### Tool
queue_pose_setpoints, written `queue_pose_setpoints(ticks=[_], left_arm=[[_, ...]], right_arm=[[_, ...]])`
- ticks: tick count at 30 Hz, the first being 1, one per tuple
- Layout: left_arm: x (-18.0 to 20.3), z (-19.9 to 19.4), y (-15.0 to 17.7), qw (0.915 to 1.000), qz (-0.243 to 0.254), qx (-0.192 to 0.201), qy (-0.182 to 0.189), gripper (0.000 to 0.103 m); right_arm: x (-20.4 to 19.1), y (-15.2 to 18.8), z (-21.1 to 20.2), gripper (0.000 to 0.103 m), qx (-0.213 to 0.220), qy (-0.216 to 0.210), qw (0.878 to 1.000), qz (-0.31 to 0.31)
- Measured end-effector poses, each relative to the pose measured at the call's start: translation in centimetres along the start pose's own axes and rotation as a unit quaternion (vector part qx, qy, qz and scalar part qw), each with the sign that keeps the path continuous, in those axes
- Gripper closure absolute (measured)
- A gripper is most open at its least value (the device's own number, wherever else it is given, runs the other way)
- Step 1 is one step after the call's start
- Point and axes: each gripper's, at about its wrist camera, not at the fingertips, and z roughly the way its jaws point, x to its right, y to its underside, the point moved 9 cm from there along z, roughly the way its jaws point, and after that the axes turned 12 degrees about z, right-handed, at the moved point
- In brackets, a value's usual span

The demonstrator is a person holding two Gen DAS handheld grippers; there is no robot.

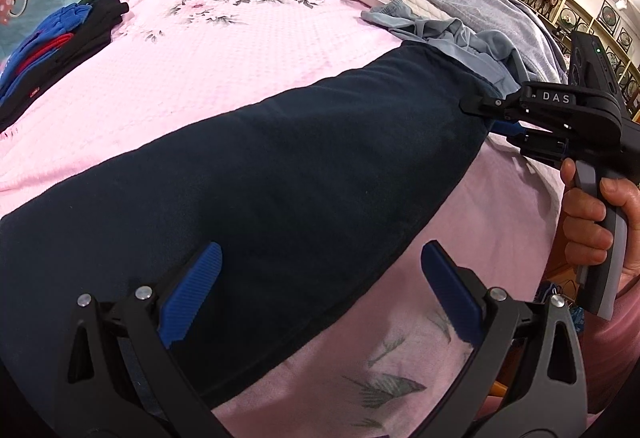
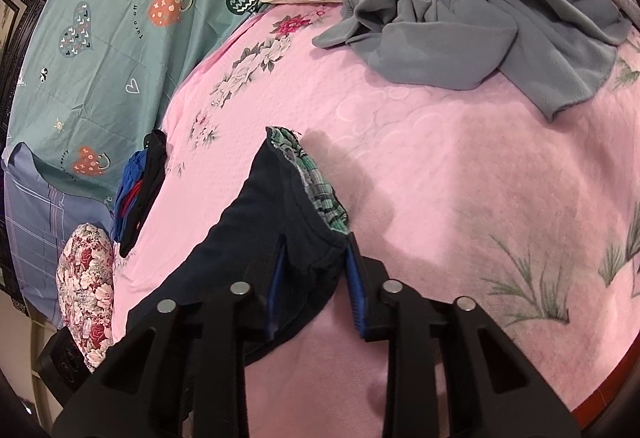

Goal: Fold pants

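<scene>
Pants are laid out long across the pink bed, dark navy, looks like they're already doubled leg on leg. Right gripper has its fingers pinching the waistband end, where a green plaid lining peeks out. Left gripper hovers over the other end, fingers spread wide, holding nothing. My guess: it's about to do the lengthwise fold, so the left needs to clamp its end first, then one end gets carried over to meet the other. Grey clothes are heaped just beyond.

The right hand-held gripper pinches the dark pants at their plaid-lined waistband over the pink blanket.
</scene>
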Motion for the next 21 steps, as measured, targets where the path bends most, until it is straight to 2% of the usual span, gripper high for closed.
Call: queue_pose_setpoints(ticks=[2, 11, 15, 16, 18, 21], left_arm=[[0.0, 0.0, 0.0, 1.0000, -0.001, 0.001, 0.000, 0.002], [-0.1, -0.3, 0.0, 0.9999, -0.011, 0.007, 0.006, 0.002], [-1.8, -1.6, -0.2, 0.9965, -0.064, 0.034, 0.043, 0.002], [-2.9, -2.4, -0.1, 0.9921, -0.092, 0.053, 0.067, 0.002], [-5.6, -4.2, 0.5, 0.9824, -0.143, 0.087, 0.083, 0.002], [-11.4, -7.8, 2.5, 0.9626, -0.220, 0.149, 0.055, 0.002]], right_arm=[[0.1, 0.1, 0.1, 0.084, -0.002, -0.007, 1.000, 0.004], [-0.7, 0.3, -0.5, 0.087, -0.005, -0.048, 0.999, 0.017], [-2.2, 0.4, -1.2, 0.087, 0.005, -0.057, 0.998, -0.006], [-2.9, 0.4, -1.4, 0.087, 0.010, -0.057, 0.998, -0.017], [-4.9, 0.8, -2.1, 0.087, 0.021, -0.065, 0.996, -0.053], [-9.3, 2.3, -3.2, 0.087, 0.041, -0.076, 0.987, -0.135]])
